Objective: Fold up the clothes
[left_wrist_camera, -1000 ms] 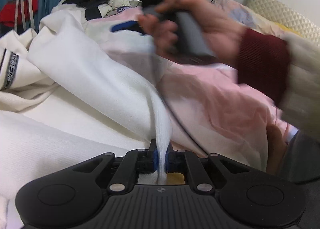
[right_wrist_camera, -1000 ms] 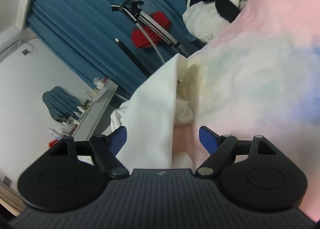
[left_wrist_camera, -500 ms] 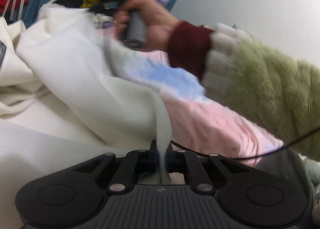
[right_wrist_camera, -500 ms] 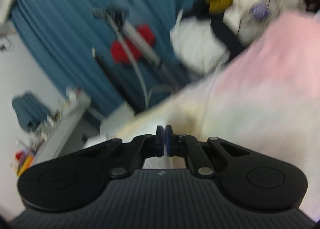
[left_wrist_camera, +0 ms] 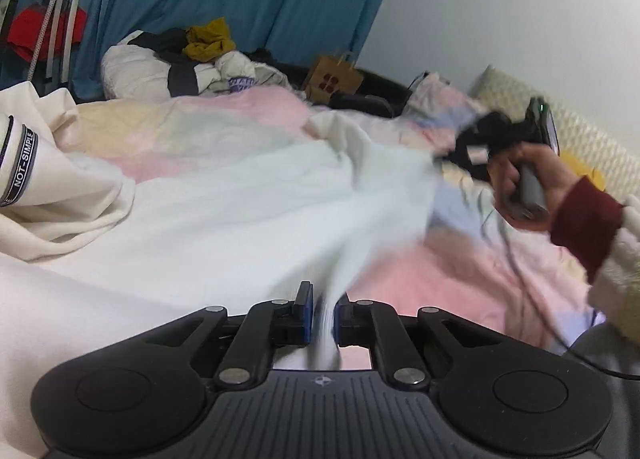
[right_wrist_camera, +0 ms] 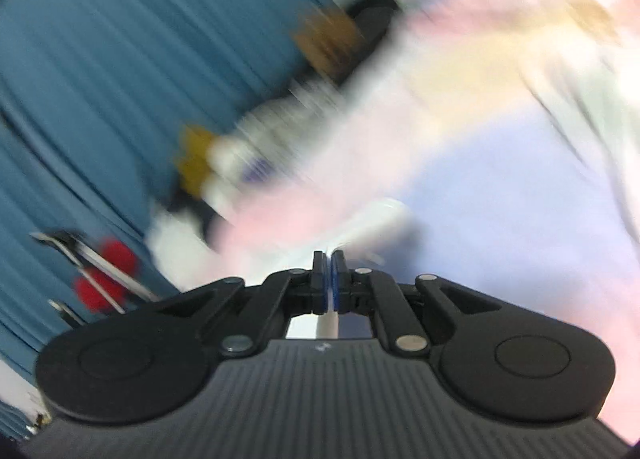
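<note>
A white garment (left_wrist_camera: 248, 195) is being held stretched over the pastel bedspread (left_wrist_camera: 440, 279), one edge being pinched in the left gripper (left_wrist_camera: 322, 313) and another in the right gripper (right_wrist_camera: 330, 283), both closed on cloth. Spreading seems in hand; laying it flat is being called for next. "NOT-SIMPLE" is being shown on a cuff (left_wrist_camera: 22, 163).

White garment (left_wrist_camera: 224, 195) sprawls over the pastel bed (left_wrist_camera: 248, 115).
</note>
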Demonstrator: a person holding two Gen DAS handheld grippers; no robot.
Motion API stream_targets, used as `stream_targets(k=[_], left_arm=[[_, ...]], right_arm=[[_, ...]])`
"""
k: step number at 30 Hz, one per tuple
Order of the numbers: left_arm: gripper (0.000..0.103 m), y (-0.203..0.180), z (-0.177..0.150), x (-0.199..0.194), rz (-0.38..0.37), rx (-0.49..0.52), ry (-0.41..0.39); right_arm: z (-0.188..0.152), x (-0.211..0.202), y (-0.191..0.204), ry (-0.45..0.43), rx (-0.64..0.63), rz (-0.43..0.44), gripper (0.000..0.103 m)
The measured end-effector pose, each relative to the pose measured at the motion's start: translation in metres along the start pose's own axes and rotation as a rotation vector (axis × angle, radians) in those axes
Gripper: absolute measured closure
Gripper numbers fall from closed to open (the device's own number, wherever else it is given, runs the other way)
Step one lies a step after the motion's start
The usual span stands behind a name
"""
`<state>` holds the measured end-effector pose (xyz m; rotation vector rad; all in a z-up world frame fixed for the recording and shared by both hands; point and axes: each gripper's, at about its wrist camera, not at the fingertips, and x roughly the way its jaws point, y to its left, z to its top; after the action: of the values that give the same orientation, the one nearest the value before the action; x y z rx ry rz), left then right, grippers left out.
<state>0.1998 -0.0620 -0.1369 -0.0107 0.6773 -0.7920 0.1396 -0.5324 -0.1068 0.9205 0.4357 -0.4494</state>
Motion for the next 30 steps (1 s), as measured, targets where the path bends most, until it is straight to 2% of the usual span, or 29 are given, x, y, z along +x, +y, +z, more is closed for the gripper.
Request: stream_targets(k=[3, 6, 9, 12, 16, 17, 18, 24, 27, 28, 30], left_arm=[[0.092, -0.029, -0.004, 0.001, 0.025, 0.033, 0.027], [0.092, -0.059, -0.036, -0.027, 0.049, 0.066, 0.050], [0.092, -0.066, -0.042, -0.030, 0.073, 0.073, 0.065], [0.092, -0.067, -0.044, -0.034, 0.080, 0.048, 0.070], [0.092, -0.073, -0.046, -0.043, 0.079, 0.022, 0.076], [0.092, -0.072, -0.046, -0.044, 0.078, 0.016, 0.081], [0.092, -0.072, -0.046, -0.044, 0.076, 0.010, 0.085], [0.092, -0.068, -0.049, -0.038, 0.065, -0.014, 0.121], [0.092, -0.066, -0.049, -0.033, 0.057, -0.029, 0.135], [0.092, -0.065, -0.049, -0.031, 0.055, -0.035, 0.139], [0.092, -0.063, -0.049, -0.029, 0.051, -0.048, 0.144]], right_arm=[[-0.013, 0.010, -0.045, 0.122, 0.071, -0.069, 0.096], [-0.014, 0.013, -0.071, 0.158, 0.252, 0.007, 0.095], [-0.017, 0.013, -0.077, 0.133, 0.348, 0.100, 0.094], [-0.015, 0.018, -0.084, 0.150, 0.410, 0.137, 0.089], [-0.011, 0.027, -0.092, 0.152, 0.439, 0.144, 0.051], [-0.009, 0.029, -0.094, 0.148, 0.444, 0.145, 0.044], [-0.006, 0.032, -0.097, 0.144, 0.451, 0.150, 0.042], [0.008, 0.072, -0.097, 0.174, 0.498, 0.301, 0.043], [0.014, 0.087, -0.093, 0.136, 0.515, 0.300, 0.043], [0.015, 0.093, -0.092, 0.141, 0.505, 0.278, 0.048], [0.017, 0.106, -0.088, 0.153, 0.467, 0.219, 0.065]])
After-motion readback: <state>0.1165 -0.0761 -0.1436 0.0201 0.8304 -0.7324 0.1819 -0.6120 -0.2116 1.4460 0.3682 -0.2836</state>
